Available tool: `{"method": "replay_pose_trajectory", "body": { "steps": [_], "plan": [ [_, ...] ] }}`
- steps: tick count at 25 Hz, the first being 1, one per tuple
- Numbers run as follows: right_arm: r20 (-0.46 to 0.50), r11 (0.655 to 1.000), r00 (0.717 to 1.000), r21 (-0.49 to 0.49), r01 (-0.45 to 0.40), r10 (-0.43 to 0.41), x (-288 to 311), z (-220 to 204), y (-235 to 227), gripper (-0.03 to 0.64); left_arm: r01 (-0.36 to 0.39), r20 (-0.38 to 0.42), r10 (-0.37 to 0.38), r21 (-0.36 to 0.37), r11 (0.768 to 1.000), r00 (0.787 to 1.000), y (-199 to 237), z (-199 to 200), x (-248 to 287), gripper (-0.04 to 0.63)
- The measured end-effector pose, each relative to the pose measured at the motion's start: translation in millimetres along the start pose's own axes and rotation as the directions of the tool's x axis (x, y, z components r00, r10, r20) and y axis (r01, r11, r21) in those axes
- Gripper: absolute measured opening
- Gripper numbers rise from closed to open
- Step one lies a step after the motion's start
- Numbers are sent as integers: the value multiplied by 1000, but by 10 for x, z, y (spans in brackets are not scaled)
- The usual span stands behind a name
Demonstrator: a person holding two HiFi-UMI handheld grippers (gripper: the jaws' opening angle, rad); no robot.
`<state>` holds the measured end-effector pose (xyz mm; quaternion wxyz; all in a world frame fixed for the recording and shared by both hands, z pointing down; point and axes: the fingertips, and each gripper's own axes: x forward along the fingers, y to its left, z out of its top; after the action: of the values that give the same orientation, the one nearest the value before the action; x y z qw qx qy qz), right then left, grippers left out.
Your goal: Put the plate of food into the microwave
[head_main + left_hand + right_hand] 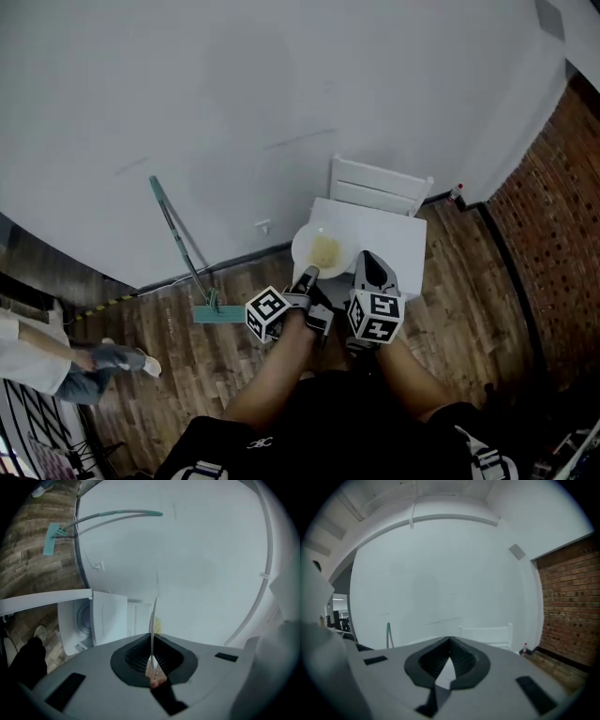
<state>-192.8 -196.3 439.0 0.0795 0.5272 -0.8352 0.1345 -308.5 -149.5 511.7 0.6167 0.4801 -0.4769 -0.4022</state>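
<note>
- Left gripper view: the left gripper's (pixel 152 660) jaws pinch the rim of the plate of food (pixel 153 620), which stands edge-on between them.
- The right gripper's (pixel 449 641) jaws are pressed together and empty, beside the plate.

Soft, cool, even light fills all three views, and the white wall (pixel 281 94) looks flat and almost shadowless. The head view darkens toward its lower corners, while the plate (pixel 306 242) looks pale and washed out. Both gripper views bend strongly at the edges inside a black vignette, and their nearest foreground is soft.
</note>
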Motion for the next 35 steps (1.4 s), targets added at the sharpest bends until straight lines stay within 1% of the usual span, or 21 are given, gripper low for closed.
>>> {"method": "replay_pose_trajectory", "body": {
  "steps": [3, 6, 8, 11, 14, 17, 19, 21, 23, 26, 28, 31, 35],
  "plan": [
    [-31, 996, 996, 25, 90, -89, -383, -311, -73, 8, -42, -86, 43, 3, 999, 995, 286, -236, -190, 11],
    [-73, 983, 982, 38, 178, -175, -753, -628, -171, 8, -96, -175, 98, 20, 995, 980, 586, -512, -373, 11],
    [-87, 977, 975, 43, 211, -207, -871, -743, -223, 8, -118, -213, 121, 27, 993, 970, 736, -638, -435, 11],
    [-74, 973, 975, 82, 217, -211, -971, -821, -297, 8, -132, -247, 136, 35, 991, 959, 923, -791, -491, 11],
    [-60, 973, 979, 111, 202, -196, -1083, -927, -419, 8, -126, -256, 136, 57, 990, 957, 1081, -964, -503, 11],
    [-60, 970, 982, 151, 189, -181, -1205, -1128, -602, 8, -117, -257, 122, 33, 993, 959, 1250, -1169, -512, 11],
    [-81, 966, 979, 166, 198, -187, -1256, -1293, -748, 8, -107, -252, 104, 4, 994, 962, 1362, -1286, -492, 11],
    [-100, 968, 977, 153, 201, -187, -1260, -1421, -864, 8, -96, -236, 85, -35, 995, 968, 1479, -1364, -428, 9],
    [-110, 975, 979, 129, 183, -169, -1247, -1520, -916, 8, -92, -204, 77, -64, 994, 976, 1613, -1384, -358, 11],
    [-136, 985, 982, 91, 146, -132, -1219, -1662, -987, 8, -97, -135, 88, -61, 993, 987, 1779, -1384, -263, 11],
    [-161, 989, 981, 84, 122, -107, -1185, -1764, -1067, 8, -113, -95, 106, -61, 992, 990, 1875, -1432, -221, 11],
    [-182, 996, 982, 73, 58, -44, -1072, -1893, -1172, 8, -127, -44, 124, -55, 990, 991, 2056, -1527, -145, 11],
    [-197, 997, 978, 43, -65, 73, -803, -2100, -1218, 8, -143, 47, 146, -62, 988, 988, 2382, -1508, -2, 11]
  ]
}}
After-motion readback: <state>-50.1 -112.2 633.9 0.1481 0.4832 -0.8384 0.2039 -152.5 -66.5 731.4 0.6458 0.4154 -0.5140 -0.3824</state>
